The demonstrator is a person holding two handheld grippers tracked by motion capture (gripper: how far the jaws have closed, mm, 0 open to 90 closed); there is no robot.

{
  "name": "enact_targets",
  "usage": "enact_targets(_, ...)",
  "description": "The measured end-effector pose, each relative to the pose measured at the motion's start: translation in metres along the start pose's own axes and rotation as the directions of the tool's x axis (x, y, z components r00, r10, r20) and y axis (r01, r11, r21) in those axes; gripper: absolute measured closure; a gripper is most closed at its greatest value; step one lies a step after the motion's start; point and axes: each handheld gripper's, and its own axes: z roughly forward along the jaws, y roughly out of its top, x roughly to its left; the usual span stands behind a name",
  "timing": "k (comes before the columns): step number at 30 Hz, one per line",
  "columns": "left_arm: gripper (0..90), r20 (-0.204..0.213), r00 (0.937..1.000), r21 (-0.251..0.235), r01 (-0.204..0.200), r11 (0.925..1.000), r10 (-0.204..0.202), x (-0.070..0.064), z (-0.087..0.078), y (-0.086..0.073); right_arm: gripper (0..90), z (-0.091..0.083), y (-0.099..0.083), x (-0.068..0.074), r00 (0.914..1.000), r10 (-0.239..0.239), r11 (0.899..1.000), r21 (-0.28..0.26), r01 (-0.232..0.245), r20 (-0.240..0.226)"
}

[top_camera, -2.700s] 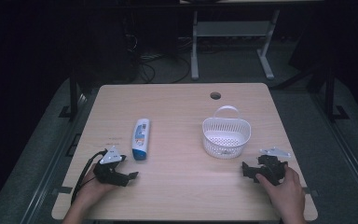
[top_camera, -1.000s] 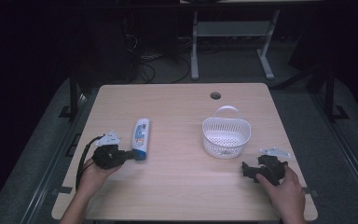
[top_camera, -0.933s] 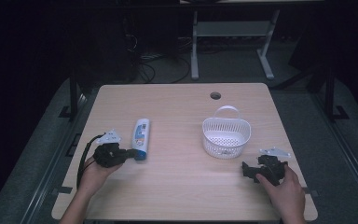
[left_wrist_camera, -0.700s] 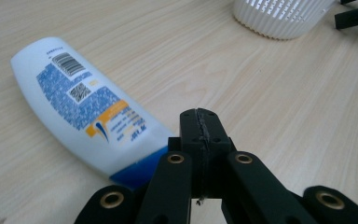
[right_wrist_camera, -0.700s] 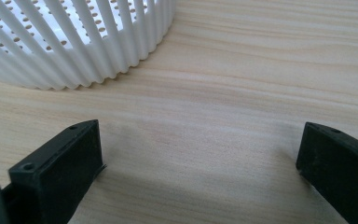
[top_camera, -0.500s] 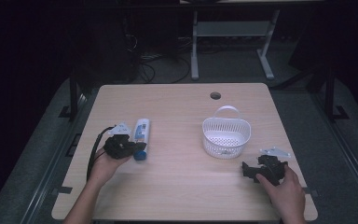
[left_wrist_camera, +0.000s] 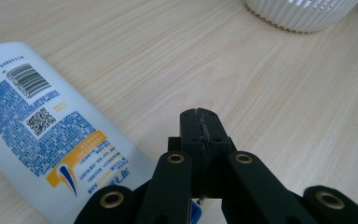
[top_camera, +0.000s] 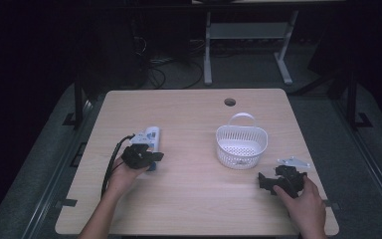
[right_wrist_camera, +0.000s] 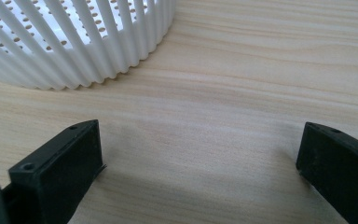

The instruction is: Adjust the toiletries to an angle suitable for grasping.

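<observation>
The bottle (left_wrist_camera: 51, 135) lies flat on the counter (top_camera: 194, 114), well left of the white basket (top_camera: 241, 145), its printed label facing up. It looks like smooth, rounded plastic, so probably light, somewhat squeezable and slippery; a hold across its narrower width, near the middle of the body, seems safer than one at the tapered end. The left gripper (left_wrist_camera: 200, 128) sits just right of the bottle, its jaws pressed together with nothing between them; they would need to part before any grasp. The basket is ribbed and perforated, likely stiff and light, with a loop handle at its far side. Right of the basket and nearer the person, the right gripper (right_wrist_camera: 200, 158) rests low on the counter, jaws wide apart and empty.
</observation>
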Motion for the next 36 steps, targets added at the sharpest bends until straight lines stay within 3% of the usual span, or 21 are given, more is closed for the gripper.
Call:
enact_targets(6, 90.0, -0.007, 0.9998, 0.048, -0.02, 0.9986, 0.021, 0.002, 0.005, -0.004, 0.0, 0.0, 0.0, 0.0, 1.0, 0.0, 1.0, 0.0, 0.0, 0.0)
enact_targets(15, 90.0, -0.014, 0.9999, 0.083, -0.008, 0.9965, 0.009, 0.007, 0.007, -0.009, 0.0, 0.0, 0.0, 0.0, 1.0, 0.0, 1.0, 0.0, 0.0, 0.0)
enact_targets(36, 90.0, -0.086, 0.995, 0.074, 0.056, 0.9957, -0.049, 0.031, -0.016, -0.026, 0.0, 0.0, 0.0, 0.0, 1.0, 0.0, 1.0, 0.0, 0.0, 0.0)
